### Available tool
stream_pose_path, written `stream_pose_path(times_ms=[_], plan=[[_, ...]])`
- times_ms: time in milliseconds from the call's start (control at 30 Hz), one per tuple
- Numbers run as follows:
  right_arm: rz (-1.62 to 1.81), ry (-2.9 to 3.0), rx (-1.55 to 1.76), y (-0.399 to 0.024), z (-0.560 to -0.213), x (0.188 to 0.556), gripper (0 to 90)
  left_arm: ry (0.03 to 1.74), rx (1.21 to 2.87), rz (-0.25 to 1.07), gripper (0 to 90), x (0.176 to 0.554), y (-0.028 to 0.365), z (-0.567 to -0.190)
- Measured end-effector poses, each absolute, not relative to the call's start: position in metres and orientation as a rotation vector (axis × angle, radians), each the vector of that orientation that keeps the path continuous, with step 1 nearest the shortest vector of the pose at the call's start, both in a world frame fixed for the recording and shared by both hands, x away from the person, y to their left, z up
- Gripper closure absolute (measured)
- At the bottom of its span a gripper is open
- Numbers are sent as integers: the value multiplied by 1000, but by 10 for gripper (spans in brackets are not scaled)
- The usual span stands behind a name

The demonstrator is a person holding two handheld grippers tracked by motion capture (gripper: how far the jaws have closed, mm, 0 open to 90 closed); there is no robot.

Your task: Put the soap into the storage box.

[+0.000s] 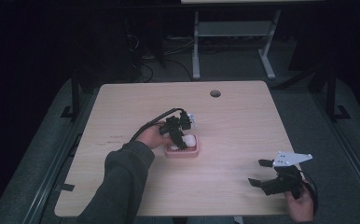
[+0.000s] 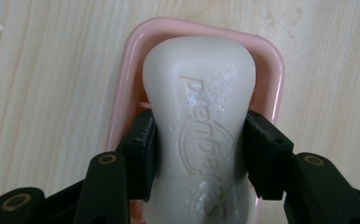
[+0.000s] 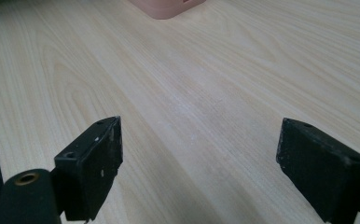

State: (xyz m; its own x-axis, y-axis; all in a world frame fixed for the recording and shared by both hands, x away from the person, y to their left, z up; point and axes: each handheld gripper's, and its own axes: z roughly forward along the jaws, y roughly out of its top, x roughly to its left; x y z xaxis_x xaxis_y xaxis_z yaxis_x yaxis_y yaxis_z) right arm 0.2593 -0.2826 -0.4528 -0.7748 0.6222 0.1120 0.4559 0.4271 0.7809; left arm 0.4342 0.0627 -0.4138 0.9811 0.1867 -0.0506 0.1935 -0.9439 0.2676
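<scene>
Left gripper point(image 2: 199, 154) jaws pinch an embossed white soap bar point(image 2: 199, 116); right gripper point(image 3: 199, 168) jaws spread

The soap bar point(image 2: 199, 126) hides the pink dish's point(image 2: 122, 93) floor.

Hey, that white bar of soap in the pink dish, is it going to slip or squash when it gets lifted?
The bar of soap probably stays rigid: its embossed lettering looks crisp between the pads of the left hand-held gripper. It may be slippery, given its smooth, rounded sides and whitish residue. The narrowed waist where the jaws sit should help the grip. The pink soap dish looks light and could shift.
</scene>
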Motion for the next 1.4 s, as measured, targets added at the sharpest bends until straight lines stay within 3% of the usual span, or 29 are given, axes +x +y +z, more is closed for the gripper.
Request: stream_pose_path(times_ms=[1100, 1400], plan=[[1268, 2492, 945, -281, -453, 259, 142, 295, 2866, -45, 492, 437, 64, -420], [1266, 2496, 932, -279, -453, 260, 141, 297, 2852, -18, 454, 435, 66, -413]])
